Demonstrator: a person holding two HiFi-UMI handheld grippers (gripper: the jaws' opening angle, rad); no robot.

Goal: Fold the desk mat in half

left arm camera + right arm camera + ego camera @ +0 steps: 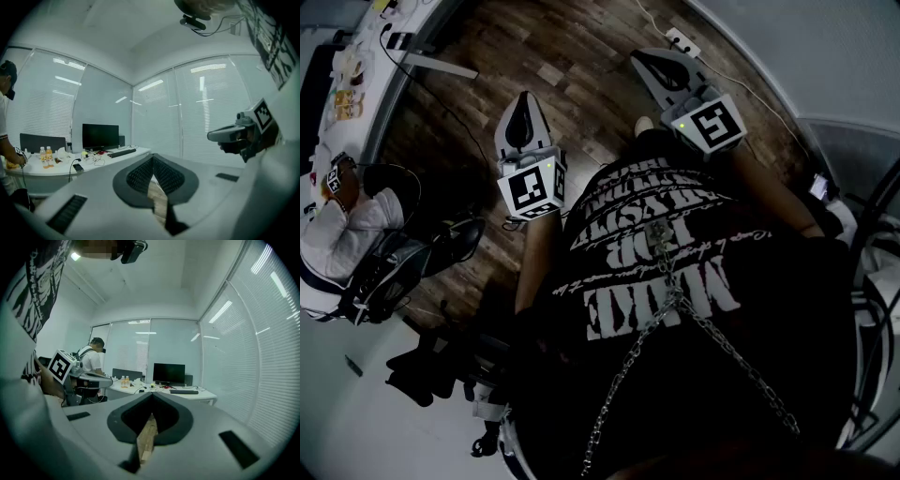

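Note:
No desk mat shows in any view. In the head view both grippers are held up in front of a black printed T-shirt [675, 272], above a wooden floor [572, 66]. My left gripper [525, 101] is shut with nothing between its jaws; in its own view the closed jaws [152, 161] point across the room. My right gripper [639, 58] is also shut and empty, and in the right gripper view [151, 399] its jaws meet along a thin slit. Each gripper sees the other: the right gripper [234, 133] and the left gripper [89, 377].
A white desk [117, 157] carries a monitor [100, 136], a keyboard and bottles [46, 157]. Another person [337, 230] stands at that desk by a dark office chair [412, 253]. A power strip [682, 42] and cables lie on the floor. Window blinds [234, 357] line the walls.

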